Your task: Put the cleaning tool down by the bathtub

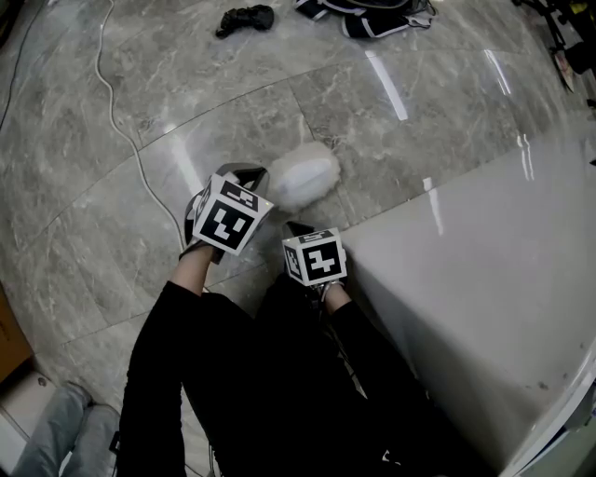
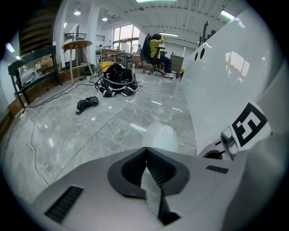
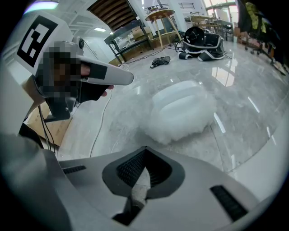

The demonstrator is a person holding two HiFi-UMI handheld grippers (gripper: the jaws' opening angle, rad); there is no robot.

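The cleaning tool, a white fluffy pad, lies on the grey marble floor close to the corner of the white bathtub. My left gripper hovers just left of it, jaws closed on nothing, with the pad ahead of the jaws and the tub wall to the right. Nearer the person, my right gripper sits against the tub's edge, also shut and empty. In the right gripper view the pad rests beyond the closed jaws, and the left gripper shows at upper left.
A white cable snakes across the floor at left. A dark crumpled cloth and a black bag lie at the far edge. The person's black-trousered legs fill the foreground.
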